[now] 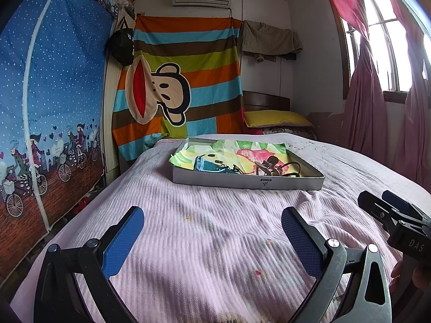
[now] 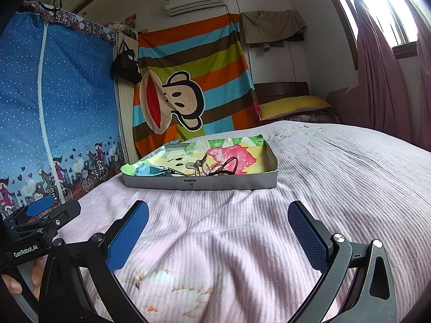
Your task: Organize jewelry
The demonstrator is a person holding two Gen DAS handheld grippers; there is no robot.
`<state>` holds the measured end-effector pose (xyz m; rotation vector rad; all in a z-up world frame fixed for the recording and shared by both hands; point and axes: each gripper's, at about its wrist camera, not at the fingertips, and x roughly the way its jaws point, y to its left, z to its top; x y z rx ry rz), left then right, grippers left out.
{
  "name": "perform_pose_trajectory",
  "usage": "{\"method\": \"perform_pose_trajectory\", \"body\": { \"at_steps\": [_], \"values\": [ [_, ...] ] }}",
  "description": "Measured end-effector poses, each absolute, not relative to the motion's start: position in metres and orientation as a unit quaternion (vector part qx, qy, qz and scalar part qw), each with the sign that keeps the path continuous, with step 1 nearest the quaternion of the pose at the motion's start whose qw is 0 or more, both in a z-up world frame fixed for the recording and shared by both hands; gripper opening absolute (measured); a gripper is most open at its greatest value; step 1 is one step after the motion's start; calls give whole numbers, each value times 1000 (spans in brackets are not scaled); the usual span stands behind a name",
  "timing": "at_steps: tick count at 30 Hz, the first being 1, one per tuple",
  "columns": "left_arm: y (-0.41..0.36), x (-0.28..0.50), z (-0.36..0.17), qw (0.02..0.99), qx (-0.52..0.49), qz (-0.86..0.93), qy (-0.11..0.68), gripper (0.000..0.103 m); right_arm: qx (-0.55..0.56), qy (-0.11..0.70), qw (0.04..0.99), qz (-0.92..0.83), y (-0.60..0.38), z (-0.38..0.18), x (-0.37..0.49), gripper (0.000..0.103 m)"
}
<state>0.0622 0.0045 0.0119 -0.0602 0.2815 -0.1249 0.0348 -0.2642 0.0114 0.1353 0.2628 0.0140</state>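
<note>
The left gripper (image 1: pixel 212 238) and right gripper (image 2: pixel 218 232) are held low and level, side by side, each with its 2 blue-padded fingers (image 1: pixel 124 238) spread wide and gripping nothing. A hand (image 2: pixel 16 277) holds each handle.

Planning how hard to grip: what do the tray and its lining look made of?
The tray looks like matte grey cardboard: thin folded walls, printed logo. Its lining seems thin printed paper or cloth, judging by its creases; I can't tell which.
</note>
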Motion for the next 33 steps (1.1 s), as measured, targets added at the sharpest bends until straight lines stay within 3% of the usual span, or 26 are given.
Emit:
{"method": "perform_pose_trajectory", "body": {
  "at_steps": [33],
  "values": [
    [4, 60, 12, 990, -30, -37, 134, 103, 68, 131, 989, 7, -262, 13, 35, 101]
  ]
}}
